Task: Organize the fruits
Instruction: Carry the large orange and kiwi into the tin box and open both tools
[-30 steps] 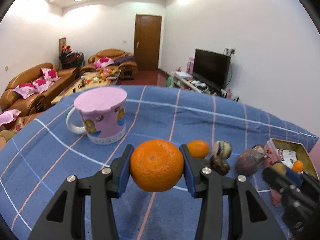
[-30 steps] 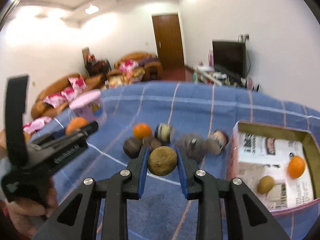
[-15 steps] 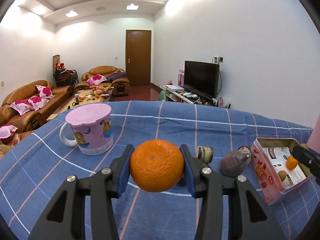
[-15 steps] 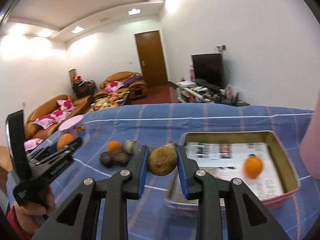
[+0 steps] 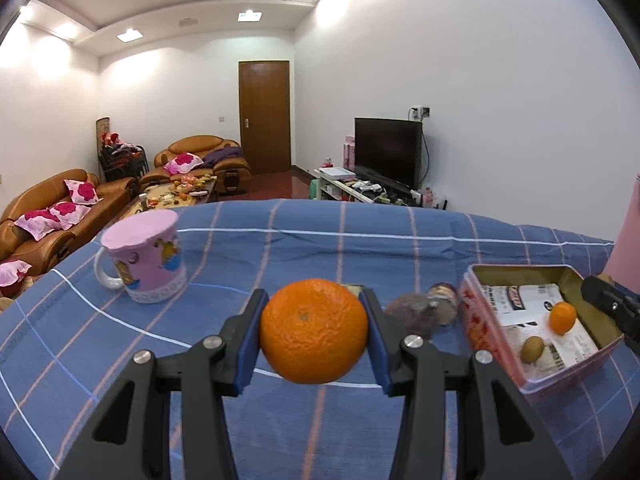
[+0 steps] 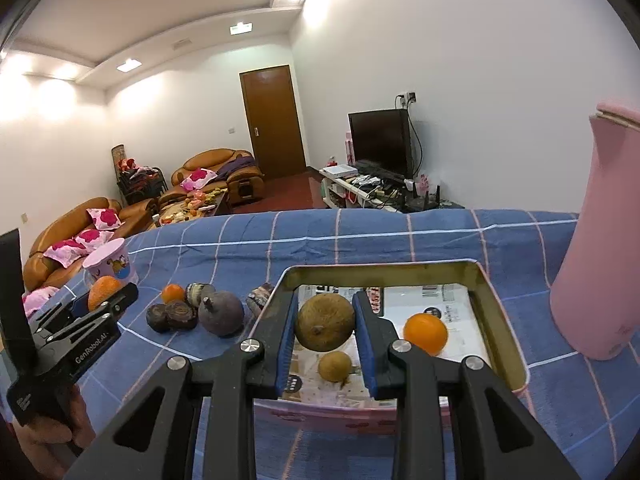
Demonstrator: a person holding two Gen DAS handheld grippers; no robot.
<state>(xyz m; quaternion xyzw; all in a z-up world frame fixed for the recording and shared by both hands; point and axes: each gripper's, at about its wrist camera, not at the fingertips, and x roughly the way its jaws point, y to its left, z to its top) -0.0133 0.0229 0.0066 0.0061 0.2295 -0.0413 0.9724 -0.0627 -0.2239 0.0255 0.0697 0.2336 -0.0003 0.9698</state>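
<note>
Left gripper (image 5: 314, 330) clamps a big orange (image 5: 314, 330) above the blue checked cloth (image 5: 320, 248), tin box (image 5: 500, 364) to its right | right gripper (image 6: 325, 322) pinches a brown fruit (image 6: 325, 322) over the tin, above a small orange (image 6: 425, 333) and small brown fruit (image 6: 335, 366) | dark fruits (image 6: 221, 313) lie left of the tin.
</note>
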